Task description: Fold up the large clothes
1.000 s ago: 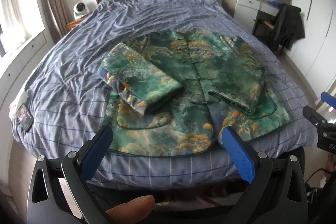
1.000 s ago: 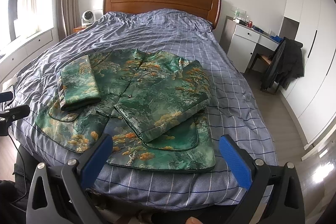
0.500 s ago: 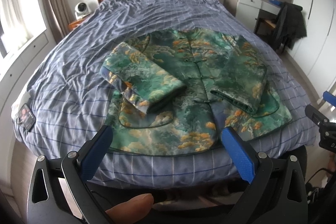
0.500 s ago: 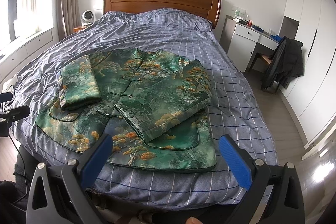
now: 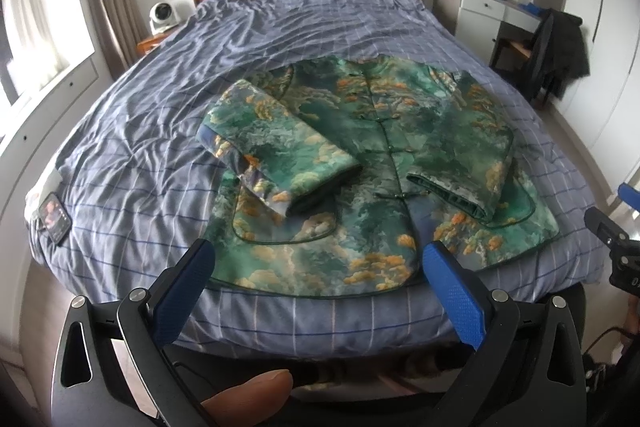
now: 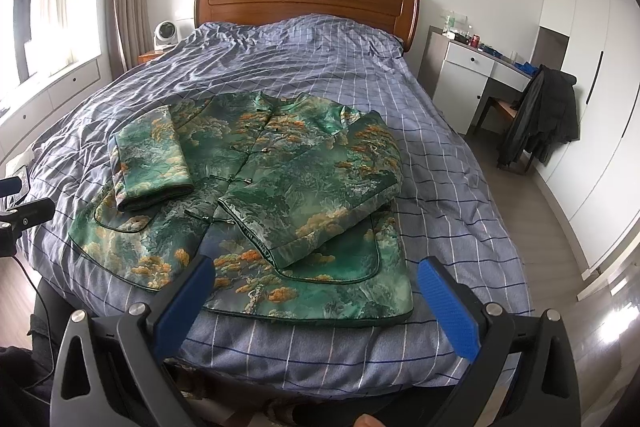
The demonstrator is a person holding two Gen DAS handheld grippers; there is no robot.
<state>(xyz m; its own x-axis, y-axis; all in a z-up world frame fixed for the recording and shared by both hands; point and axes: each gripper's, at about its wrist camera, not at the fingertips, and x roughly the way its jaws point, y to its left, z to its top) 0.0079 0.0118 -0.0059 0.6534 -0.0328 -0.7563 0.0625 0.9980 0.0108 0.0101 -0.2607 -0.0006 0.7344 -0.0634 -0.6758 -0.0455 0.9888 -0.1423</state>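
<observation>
A green jacket with orange tree print (image 5: 372,163) lies flat, front up, on the bed near its foot, also in the right wrist view (image 6: 280,187). Both sleeves are folded in over the body: the left sleeve (image 5: 276,155) and the right sleeve (image 6: 320,195). My left gripper (image 5: 318,259) is open and empty, held above the foot of the bed just short of the jacket's hem. My right gripper (image 6: 316,277) is open and empty, over the hem at the jacket's right corner.
The bed has a blue checked cover (image 6: 304,59) and a wooden headboard (image 6: 308,3). A phone (image 5: 52,215) lies at the bed's left edge. A white desk (image 6: 480,67) and a chair with a dark coat (image 6: 548,115) stand to the right. A small fan (image 6: 165,34) sits by the window.
Both grippers have drifted slightly, the left view rising a little. The jacket has not moved and both grippers stay open.
</observation>
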